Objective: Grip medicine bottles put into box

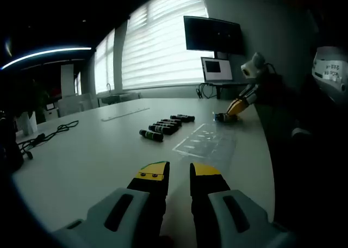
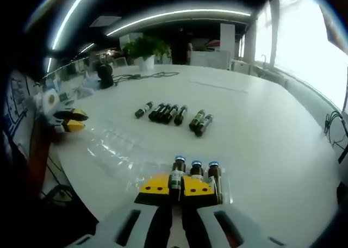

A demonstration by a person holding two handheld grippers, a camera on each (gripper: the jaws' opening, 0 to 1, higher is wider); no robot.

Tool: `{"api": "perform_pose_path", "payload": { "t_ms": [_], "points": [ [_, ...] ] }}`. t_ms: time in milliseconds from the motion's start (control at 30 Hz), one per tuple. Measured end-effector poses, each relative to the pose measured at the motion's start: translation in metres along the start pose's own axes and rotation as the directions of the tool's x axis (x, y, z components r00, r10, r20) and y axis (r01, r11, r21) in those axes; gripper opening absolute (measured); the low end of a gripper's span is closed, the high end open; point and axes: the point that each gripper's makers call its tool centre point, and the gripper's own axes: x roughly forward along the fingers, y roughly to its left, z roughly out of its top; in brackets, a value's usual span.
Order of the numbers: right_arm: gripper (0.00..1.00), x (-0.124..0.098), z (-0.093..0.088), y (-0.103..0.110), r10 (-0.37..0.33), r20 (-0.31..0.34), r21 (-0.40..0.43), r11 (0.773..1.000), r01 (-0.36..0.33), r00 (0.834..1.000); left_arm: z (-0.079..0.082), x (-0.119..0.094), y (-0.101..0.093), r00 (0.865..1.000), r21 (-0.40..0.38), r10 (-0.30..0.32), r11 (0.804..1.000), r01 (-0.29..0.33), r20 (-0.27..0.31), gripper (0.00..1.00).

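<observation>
right gripper (image 2: 176,187): jaws closed on amber blue-capped vial (image 2: 176,174) | left gripper (image 1: 178,174): jaws slightly apart, empty | clear ribbed plastic tray (image 2: 117,150) | dark vials (image 2: 169,113) lying far on white table (image 2: 272,139)

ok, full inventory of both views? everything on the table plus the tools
medicine bottles on the table: seven, dark, in a loose row at mid-table.
medicine bottles in the tray: three, brown with blue caps, upright at the right tool's tips.
clear plastic tray: one, transparent, near the table edge.
table: one, white, large.
cable: one, black, far side of the table.
monitor: one, black, on the wall; laptop below it.
potted plant: one, green, at the table's far end.
left tool: yellow-tipped, slightly open, holding nothing.
right tool: yellow-tipped, around one tray bottle.
</observation>
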Motion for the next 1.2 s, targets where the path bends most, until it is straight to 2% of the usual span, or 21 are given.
{"api": "perform_pose_path", "payload": {
  "t_ms": [300, 500, 533, 567, 600, 667, 767, 833, 867, 900, 967, 1200],
  "points": [
    [0.01, 0.000, -0.001, -0.001, 0.027, -0.036, -0.001, 1.000, -0.027, 0.999, 0.000, 0.000, -0.001, 1.000, 0.002, 0.002, 1.000, -0.002, -0.003, 0.09],
    [0.00, 0.003, 0.000, 0.001, 0.019, -0.046, -0.019, 1.000, -0.020, 0.999, 0.000, 0.000, 0.000, 1.000, 0.001, 0.001, 1.000, -0.001, -0.003, 0.09],
    [0.00, 0.003, -0.007, 0.002, 0.024, -0.102, -0.039, 0.999, -0.028, 0.994, 0.000, 0.000, 0.000, 1.000, 0.001, 0.002, 1.000, -0.002, -0.003, 0.09],
    [0.00, 0.002, 0.006, -0.010, -0.034, -0.050, -0.047, 0.998, 0.032, 0.998, 0.000, 0.000, -0.001, 1.000, 0.001, 0.001, 1.000, -0.001, -0.004, 0.09],
    [0.00, 0.004, 0.011, -0.010, -0.003, -0.029, -0.026, 1.000, 0.002, 1.000, 0.000, 0.000, -0.001, 1.000, 0.002, 0.001, 1.000, -0.001, -0.003, 0.09],
    [0.00, 0.007, 0.007, -0.007, -0.012, -0.032, -0.041, 0.999, 0.011, 0.999, 0.000, 0.000, -0.001, 1.000, 0.000, 0.001, 1.000, -0.001, -0.001, 0.09],
    [0.00, 0.006, 0.000, -0.003, -0.007, -0.046, -0.008, 1.000, 0.006, 0.999, 0.000, 0.000, -0.001, 1.000, -0.001, 0.000, 1.000, 0.000, 0.000, 0.09],
    [0.00, 0.006, 0.002, -0.007, -0.035, -0.029, -0.035, 0.999, 0.034, 0.999, 0.000, 0.000, -0.001, 1.000, 0.001, -0.001, 1.000, 0.001, 0.000, 0.09],
    [0.00, 0.005, 0.001, -0.003, -0.033, -0.026, -0.026, 0.999, 0.033, 0.999, 0.000, 0.000, -0.001, 1.000, 0.001, -0.001, 1.000, 0.001, 0.000, 0.09],
    [0.00, 0.006, -0.003, 0.001, -0.004, -0.049, 0.015, 1.000, 0.005, 0.999, 0.000, 0.000, -0.001, 1.000, 0.000, -0.001, 1.000, 0.001, 0.000, 0.09],
    [0.00, 0.006, 0.000, -0.004, -0.029, -0.033, -0.003, 1.000, 0.029, 0.999, 0.001, 0.000, -0.001, 1.000, -0.003, -0.001, 1.000, 0.001, 0.003, 0.09],
    [0.00, 0.005, -0.002, -0.002, -0.034, -0.033, 0.016, 0.999, 0.034, 0.999, 0.001, 0.000, -0.001, 1.000, 0.000, 0.002, 1.000, -0.002, 0.005, 0.09]
  ]
}}
